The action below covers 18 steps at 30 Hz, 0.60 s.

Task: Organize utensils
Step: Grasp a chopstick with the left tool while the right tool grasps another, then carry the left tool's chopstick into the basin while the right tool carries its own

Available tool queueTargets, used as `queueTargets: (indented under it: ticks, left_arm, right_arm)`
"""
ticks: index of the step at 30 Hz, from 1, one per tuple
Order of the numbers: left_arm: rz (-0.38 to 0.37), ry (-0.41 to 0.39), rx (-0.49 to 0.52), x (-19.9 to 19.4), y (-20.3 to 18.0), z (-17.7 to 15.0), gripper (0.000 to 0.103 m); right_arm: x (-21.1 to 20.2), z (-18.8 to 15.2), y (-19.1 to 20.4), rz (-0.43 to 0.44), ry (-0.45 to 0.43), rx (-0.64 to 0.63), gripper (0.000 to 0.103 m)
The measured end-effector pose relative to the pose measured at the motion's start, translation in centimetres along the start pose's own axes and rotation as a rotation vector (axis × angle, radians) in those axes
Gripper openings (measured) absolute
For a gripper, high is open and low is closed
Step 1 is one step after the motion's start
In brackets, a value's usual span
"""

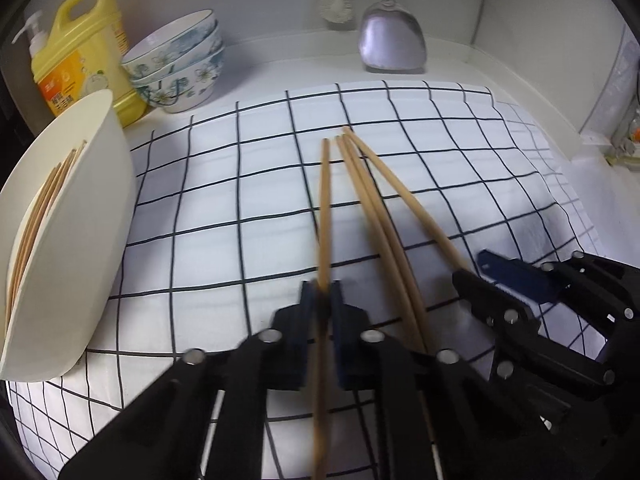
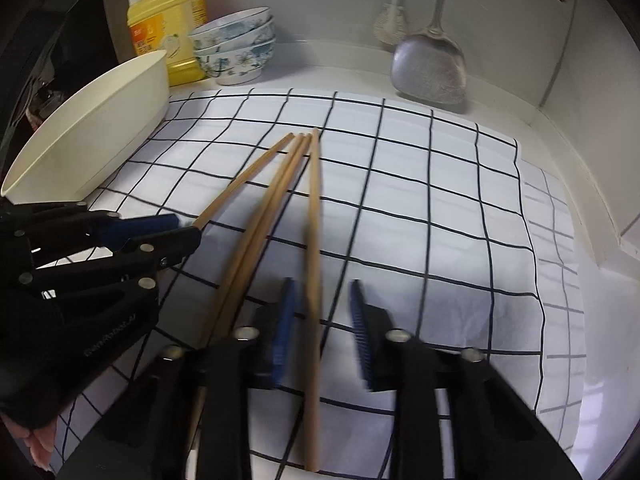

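Note:
Several wooden chopsticks lie on a checked cloth (image 1: pixel 240 208). My left gripper (image 1: pixel 322 300) is shut on one chopstick (image 1: pixel 325 200); it also shows at the left of the right wrist view (image 2: pixel 176 232). A close pair of chopsticks (image 1: pixel 372 216) and a single one (image 1: pixel 404 196) lie to its right. My right gripper (image 2: pixel 322 308) is open, its fingers either side of a chopstick (image 2: pixel 314 240); it also shows in the left wrist view (image 1: pixel 480 268). A white bowl (image 1: pixel 76 248) at the left holds several chopsticks (image 1: pixel 36 220).
A yellow detergent jug (image 1: pixel 84 52) and stacked floral bowls (image 1: pixel 180 64) stand at the back left. A metal spatula (image 1: pixel 390 40) and a brush (image 1: pixel 336 0) hang on the back wall. A raised counter edge (image 1: pixel 532 84) runs along the right.

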State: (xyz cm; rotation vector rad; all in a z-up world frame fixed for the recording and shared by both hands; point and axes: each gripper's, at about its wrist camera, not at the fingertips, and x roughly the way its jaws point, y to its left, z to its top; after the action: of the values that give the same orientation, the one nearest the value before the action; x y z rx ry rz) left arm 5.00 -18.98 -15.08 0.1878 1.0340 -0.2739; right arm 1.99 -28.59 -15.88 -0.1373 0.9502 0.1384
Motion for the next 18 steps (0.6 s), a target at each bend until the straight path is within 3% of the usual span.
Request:
queueTargets:
  ticks: [9, 18]
  left_arm:
    - [-0.019, 0.019, -0.029, -1.7, 0.6, -0.9, 0.007]
    - [-0.054, -0.068, -0.083, -8.9, 3.0, -0.6, 0.007]
  right_arm:
    - [-1.4, -0.7, -1.9, 0.058, -0.009, 0.124, 0.006]
    - [-6.6, 1.4, -0.8, 0.087, -0.088, 0.129, 0.006]
